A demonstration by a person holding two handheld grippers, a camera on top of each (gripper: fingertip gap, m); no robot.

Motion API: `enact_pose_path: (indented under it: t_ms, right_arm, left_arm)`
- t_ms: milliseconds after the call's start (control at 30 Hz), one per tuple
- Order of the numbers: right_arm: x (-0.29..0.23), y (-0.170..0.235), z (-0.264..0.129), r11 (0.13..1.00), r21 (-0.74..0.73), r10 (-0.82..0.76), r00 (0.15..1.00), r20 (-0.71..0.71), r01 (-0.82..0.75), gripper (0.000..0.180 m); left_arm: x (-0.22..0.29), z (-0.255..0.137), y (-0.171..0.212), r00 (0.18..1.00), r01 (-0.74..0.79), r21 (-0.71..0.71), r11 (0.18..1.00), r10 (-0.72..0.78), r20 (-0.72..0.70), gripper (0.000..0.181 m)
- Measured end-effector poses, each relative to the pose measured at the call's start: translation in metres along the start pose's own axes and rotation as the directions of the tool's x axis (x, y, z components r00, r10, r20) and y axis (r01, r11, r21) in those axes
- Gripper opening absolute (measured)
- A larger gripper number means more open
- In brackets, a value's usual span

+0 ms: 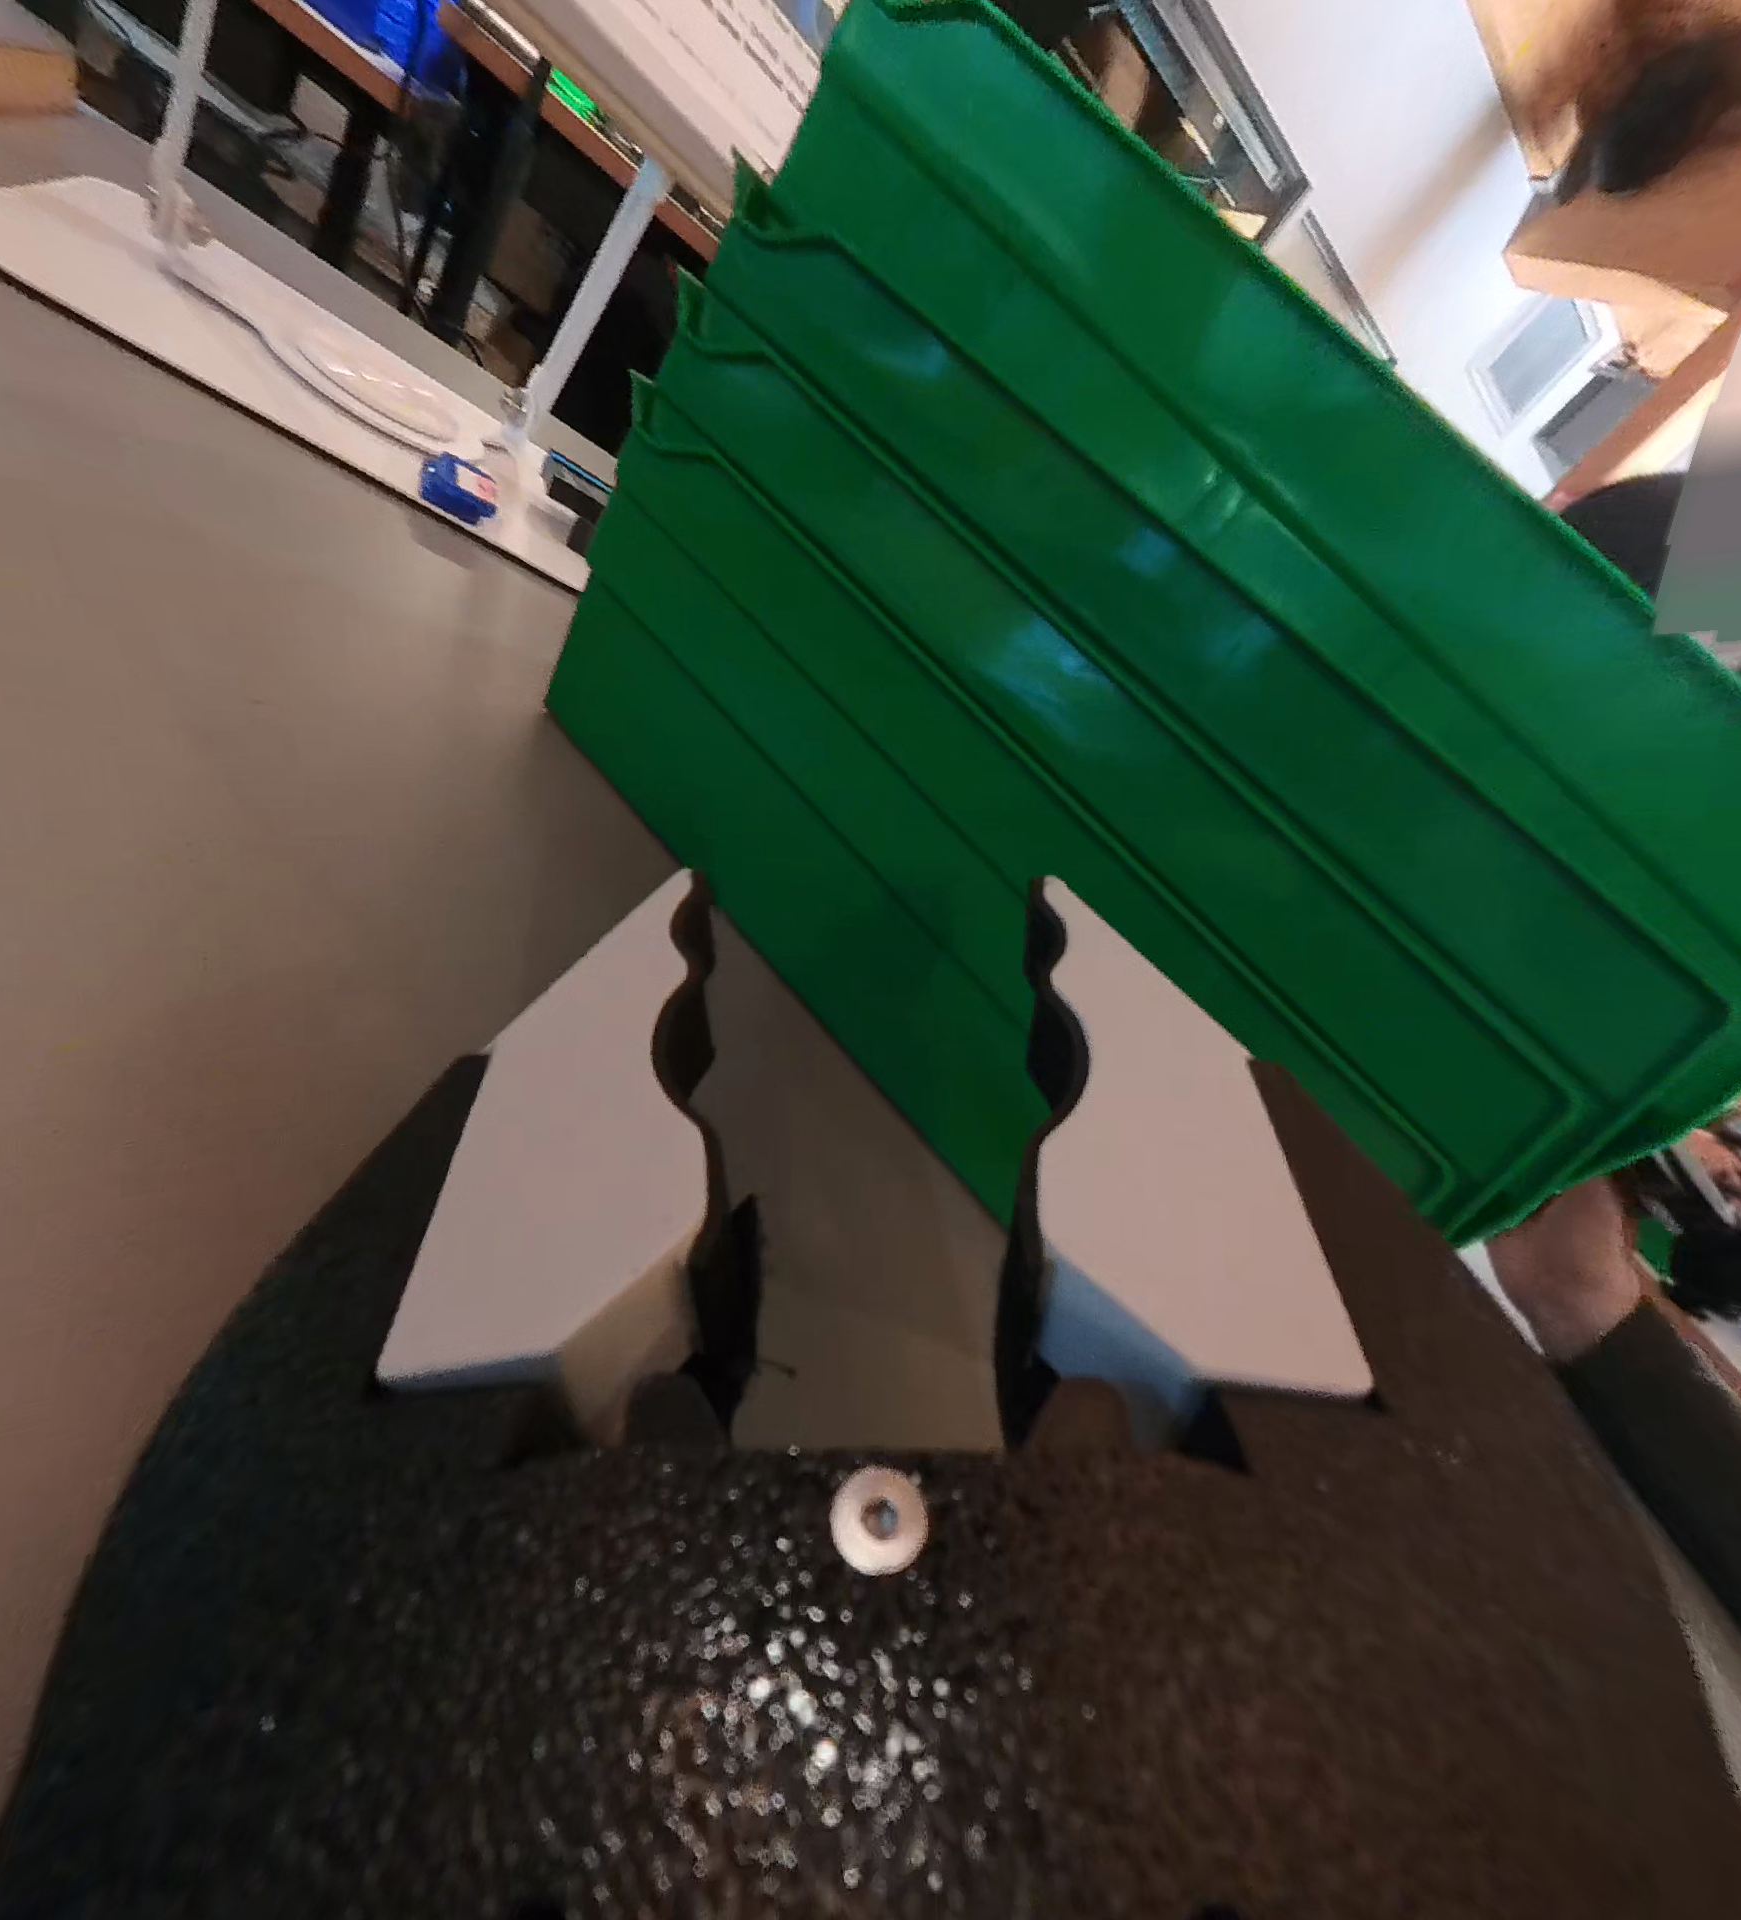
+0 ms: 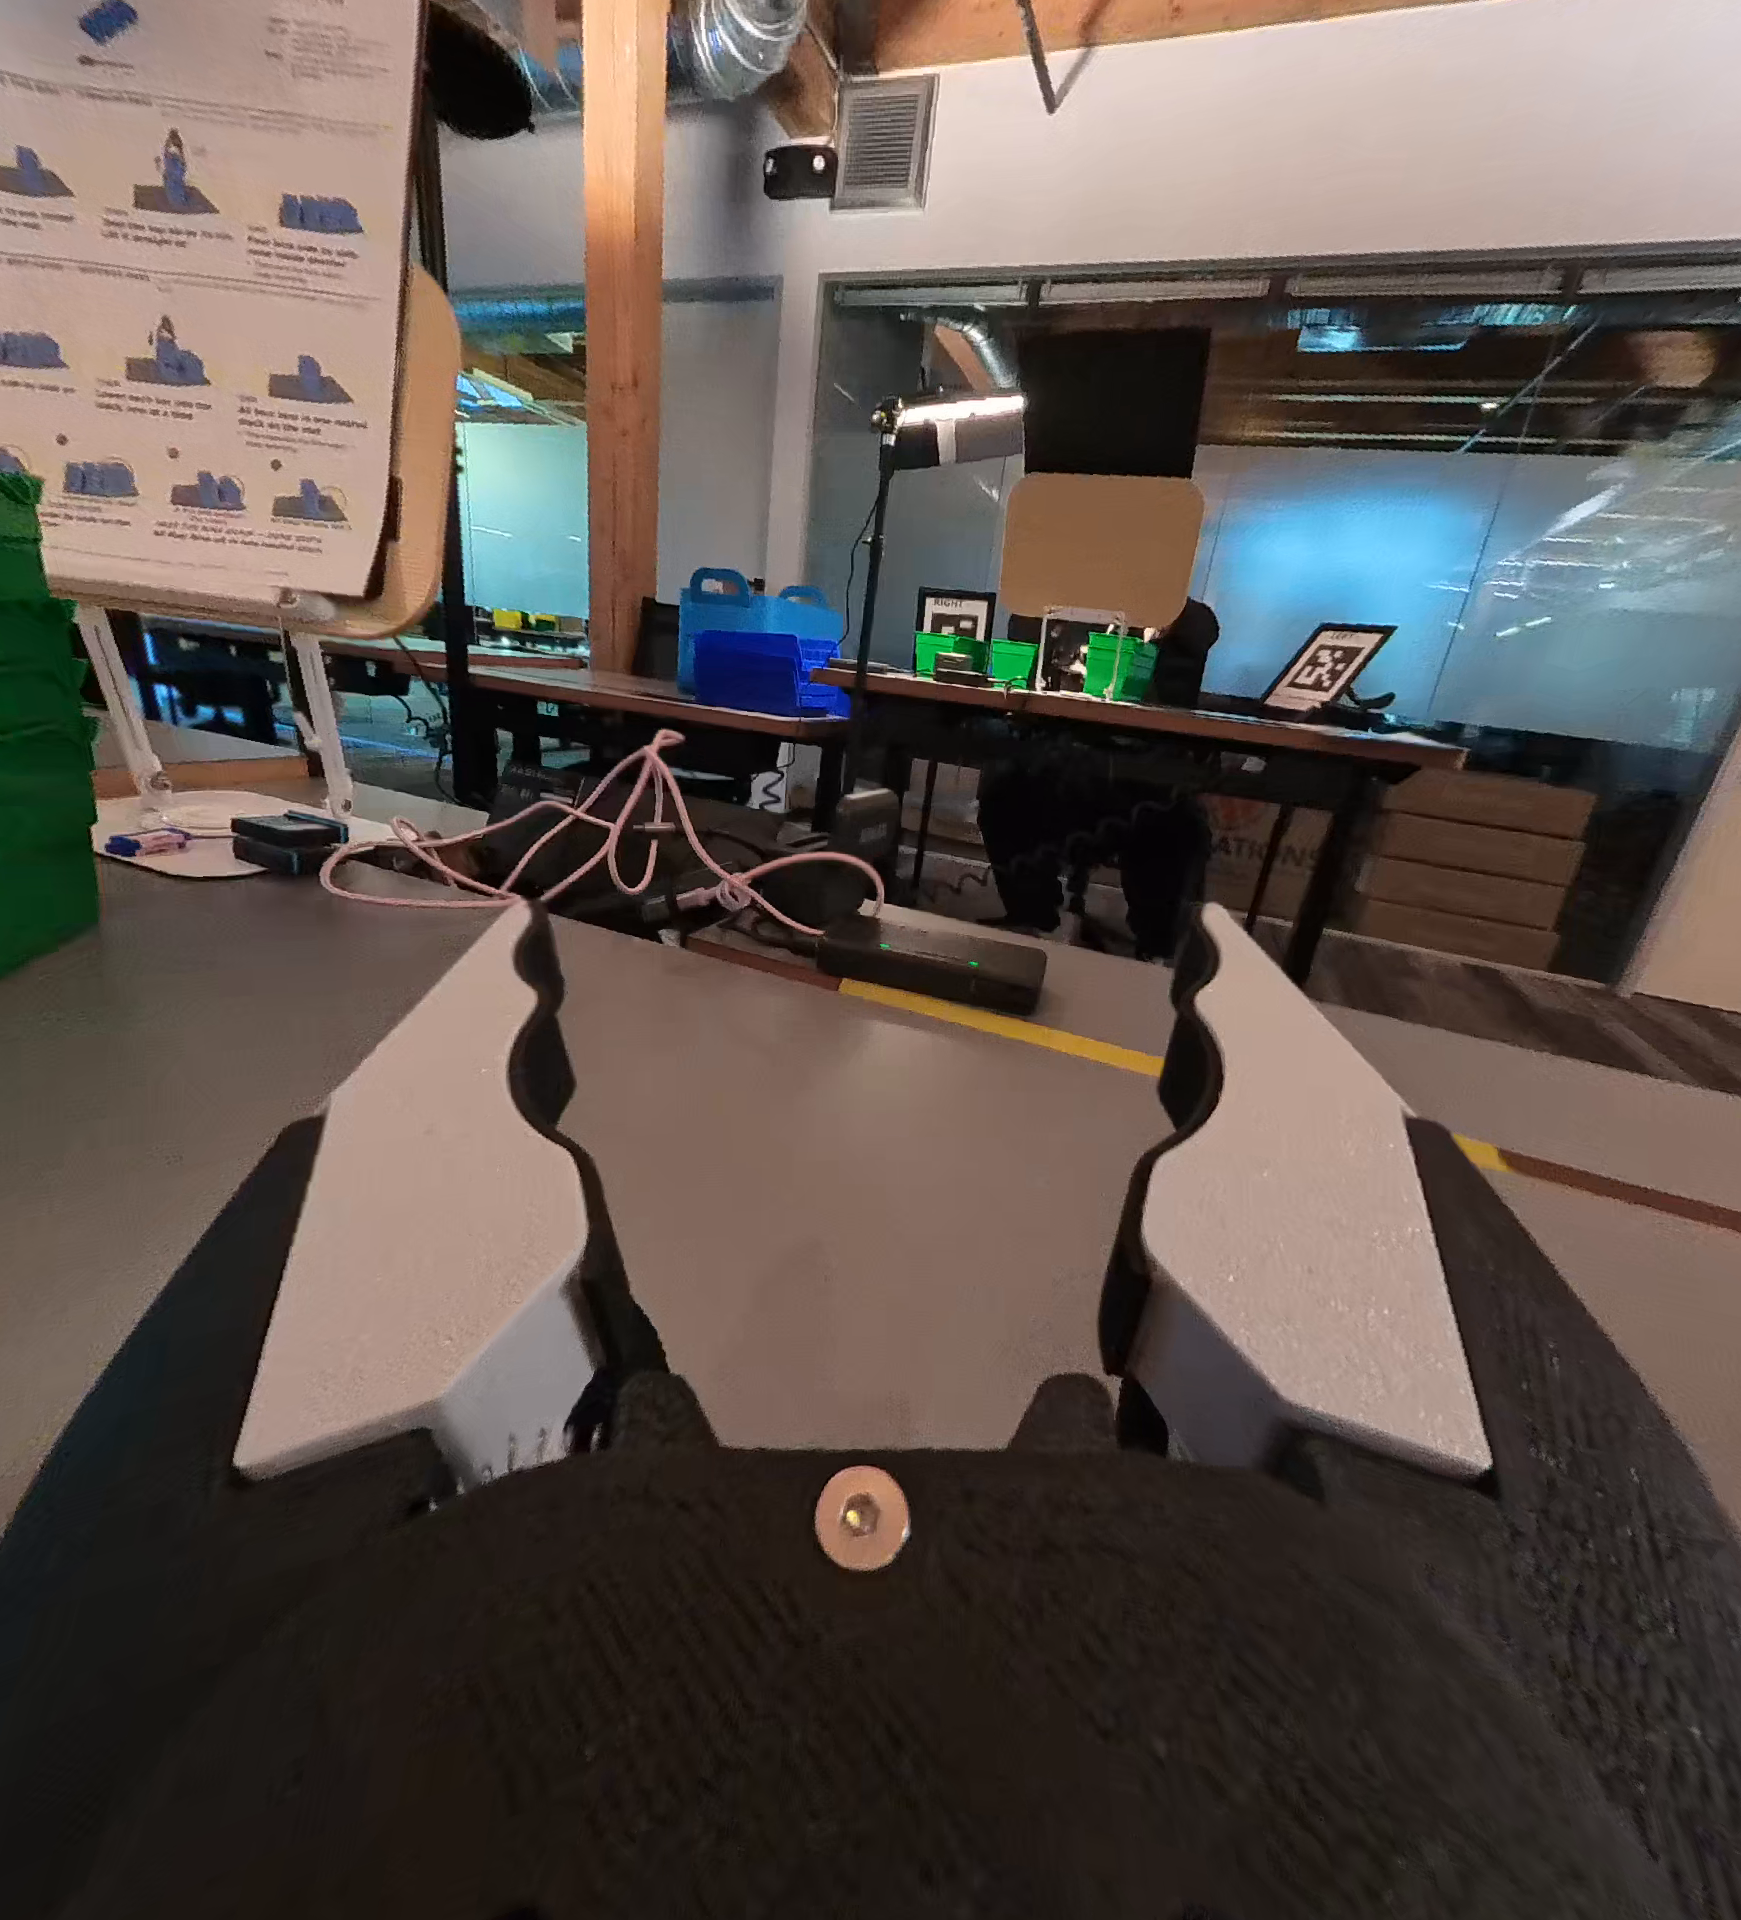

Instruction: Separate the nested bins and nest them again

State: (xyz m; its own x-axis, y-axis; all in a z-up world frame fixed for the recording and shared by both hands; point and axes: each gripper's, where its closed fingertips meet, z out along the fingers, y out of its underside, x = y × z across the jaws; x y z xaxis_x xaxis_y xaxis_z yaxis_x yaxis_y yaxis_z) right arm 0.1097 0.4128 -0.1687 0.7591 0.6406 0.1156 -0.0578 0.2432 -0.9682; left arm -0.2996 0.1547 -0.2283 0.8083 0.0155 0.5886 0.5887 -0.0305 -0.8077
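On the grey bench (image 2: 170,1039), the left gripper (image 1: 871,904) points narrow-jawed at stacked green bins (image 1: 1105,623); the right gripper (image 2: 861,920) hovers wide-jawed, empty.

Left gripper (image 1: 871,904) over grey tabletop (image 1: 222,831), fingers apart w/ clear gap, nothing between them. Tips at lower edge of nested stack of green bins (image 1: 1157,675); contact can't tell. Stack shows 4 stepped rims, view tilted. White mat (image 1: 222,312) behind-left carries white stand legs (image 1: 585,301) + small blue item (image 1: 455,488). Person's hand (image 1: 1562,1268), dark sleeve, by stack's lower right corner.
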Motion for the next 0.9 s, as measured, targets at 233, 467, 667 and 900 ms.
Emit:
enact_pose_path:
  t_ms: [233, 467, 667, 900]
  right_arm:
    - [0.009, 0.011, 0.002, 0.997, -0.022, 0.075, 0.997, -0.026, -0.076, 0.115]
    - [0.012, 0.016, 0.003, 0.990, -0.030, 0.138, 0.990, -0.017, -0.139, 0.115]
    - [0.003, 0.017, 0.006, 0.993, -0.043, 0.112, 0.993, 0.022, -0.111, 0.114]
    - [-0.004, 0.017, 0.007, 0.994, -0.043, 0.106, 0.993, 0.058, -0.104, 0.112]
  left_arm:
    - [-0.024, -0.019, -0.017, 0.895, -0.312, -0.009, 0.950, 0.297, 0.333, 0.053]
    - [-0.035, -0.025, -0.020, 0.868, -0.322, -0.015, 0.947, 0.301, 0.396, 0.055]
    - [-0.043, -0.033, -0.023, 0.844, -0.315, -0.010, 0.949, 0.286, 0.453, 0.055]
    - [-0.048, -0.031, -0.022, 0.818, -0.331, -0.051, 0.942, 0.313, 0.482, 0.055]
